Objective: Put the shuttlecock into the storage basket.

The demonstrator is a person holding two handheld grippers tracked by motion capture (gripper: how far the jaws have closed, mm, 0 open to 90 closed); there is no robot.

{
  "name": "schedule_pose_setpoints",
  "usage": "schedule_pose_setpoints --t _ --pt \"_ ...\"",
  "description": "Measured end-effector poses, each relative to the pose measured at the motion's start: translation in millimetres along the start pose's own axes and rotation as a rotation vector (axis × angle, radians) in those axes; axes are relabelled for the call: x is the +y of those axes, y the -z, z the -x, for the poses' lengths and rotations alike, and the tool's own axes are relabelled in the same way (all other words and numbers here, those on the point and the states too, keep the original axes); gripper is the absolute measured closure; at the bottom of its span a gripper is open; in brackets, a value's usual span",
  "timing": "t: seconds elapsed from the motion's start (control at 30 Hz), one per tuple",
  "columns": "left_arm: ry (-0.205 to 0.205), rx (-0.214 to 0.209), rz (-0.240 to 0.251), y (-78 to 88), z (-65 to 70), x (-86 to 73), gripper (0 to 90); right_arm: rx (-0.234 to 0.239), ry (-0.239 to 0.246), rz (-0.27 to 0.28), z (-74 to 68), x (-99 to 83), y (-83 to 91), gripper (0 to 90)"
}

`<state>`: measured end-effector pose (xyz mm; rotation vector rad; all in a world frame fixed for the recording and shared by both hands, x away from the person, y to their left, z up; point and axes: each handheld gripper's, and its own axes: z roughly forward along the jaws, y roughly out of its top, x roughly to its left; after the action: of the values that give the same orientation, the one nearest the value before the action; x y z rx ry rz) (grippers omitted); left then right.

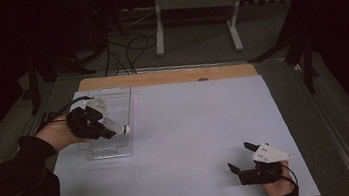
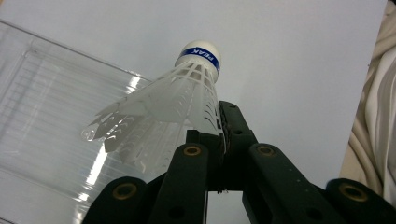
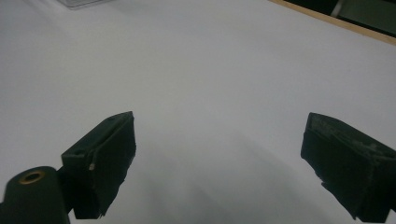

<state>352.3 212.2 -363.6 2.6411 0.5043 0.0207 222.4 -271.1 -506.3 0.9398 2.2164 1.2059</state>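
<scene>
A white plastic shuttlecock [image 2: 187, 95] with a blue band round its cork is clamped by its skirt in my left gripper [image 2: 219, 135], jaws shut on it. In the high view the left gripper [image 1: 111, 132] hovers over the right edge of a clear plastic box [image 1: 112, 98], and the shuttlecock [image 1: 122, 130] has its cork pointing right. My right gripper [image 1: 240, 156] rests low at the table's front right, jaws wide open with nothing between them. Its fingers [image 3: 105, 158] frame bare white surface in the right gripper view.
The clear box [image 2: 42, 121] lies on the left of the white table sheet [image 1: 201, 125], which has a wooden strip [image 1: 170, 76] along its far edge. Beyond the table stand a white frame [image 1: 196, 4], cables on the floor and dark stands.
</scene>
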Motion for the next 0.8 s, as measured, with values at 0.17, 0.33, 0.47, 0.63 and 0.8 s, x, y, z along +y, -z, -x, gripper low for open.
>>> schedule_pose_setpoints --t 0.17,0.33,0.47,0.63,0.8 --pt "0.015 0.007 -0.004 -1.2 -3.1 -3.1 89.6 -0.001 0.002 0.000 -0.1 -0.1 -0.3 10.1" --pt "0.050 0.023 -0.006 -4.7 -9.1 -8.3 89.6 -0.001 0.003 -0.001 0.1 -0.1 0.1 10.2" --pt "0.057 0.016 -0.002 -10.5 -12.1 -10.7 89.6 -0.001 0.003 -0.002 -0.3 0.0 -0.2 10.2" --pt "0.062 0.010 -0.001 -13.8 -15.6 -13.7 89.6 0.000 0.002 -0.002 0.1 -0.2 -0.3 10.2" --pt "0.077 0.006 -0.004 -18.8 -19.8 -19.4 89.5 -0.001 0.003 -0.004 -0.1 -0.1 -0.1 10.2"
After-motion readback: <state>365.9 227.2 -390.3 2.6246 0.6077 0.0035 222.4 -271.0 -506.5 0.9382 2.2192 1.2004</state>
